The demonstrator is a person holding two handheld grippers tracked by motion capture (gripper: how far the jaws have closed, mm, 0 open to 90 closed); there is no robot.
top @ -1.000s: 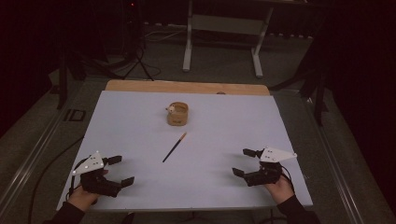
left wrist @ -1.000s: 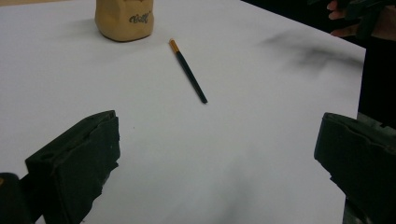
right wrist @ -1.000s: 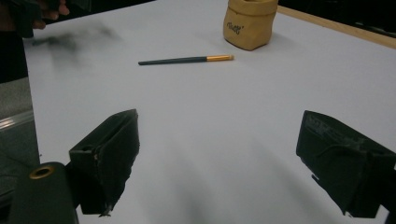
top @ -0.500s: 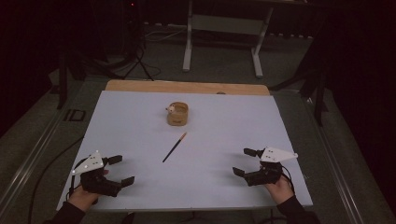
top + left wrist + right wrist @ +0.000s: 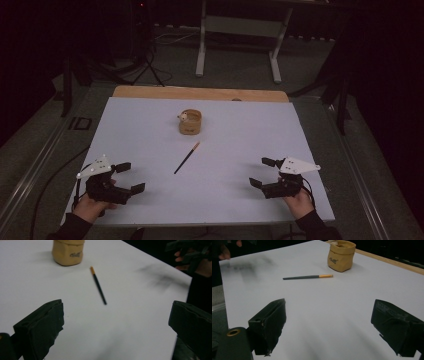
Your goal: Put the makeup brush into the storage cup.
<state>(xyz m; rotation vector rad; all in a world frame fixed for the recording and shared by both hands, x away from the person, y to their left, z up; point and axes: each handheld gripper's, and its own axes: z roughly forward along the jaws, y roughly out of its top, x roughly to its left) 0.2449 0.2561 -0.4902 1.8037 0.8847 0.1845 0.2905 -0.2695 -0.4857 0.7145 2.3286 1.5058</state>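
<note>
The left gripper sits low at the near left corner of the table, held in the person's left hand. Its jaws stand wide apart with nothing between them; in the left gripper view only bare white surface shows in the gap. The right gripper is at the near right corner in the right hand, its jaws likewise spread wide and holding nothing. Both grippers point inward and away from the person, toward the middle of the table.

The white table top runs out close behind each gripper: the near edge lies just under both hands, the left edge is just beside the left gripper and the right edge near the right one. Ahead of both grippers and between them the surface is open and flat. A strip of bare wood lines the far edge.

A thin dark brush with an orange tip lies flat near the middle of the table, between the two grippers and farther out than both, well apart from each. Its orange end points toward the far side, its dark end toward the near left. In the left gripper view the brush lies ahead of the open jaws; in the right gripper view the brush lies crosswise ahead.

Beyond the brush's orange tip, near but not touching, stands a small tan pouch, upright, with its top open.
</note>
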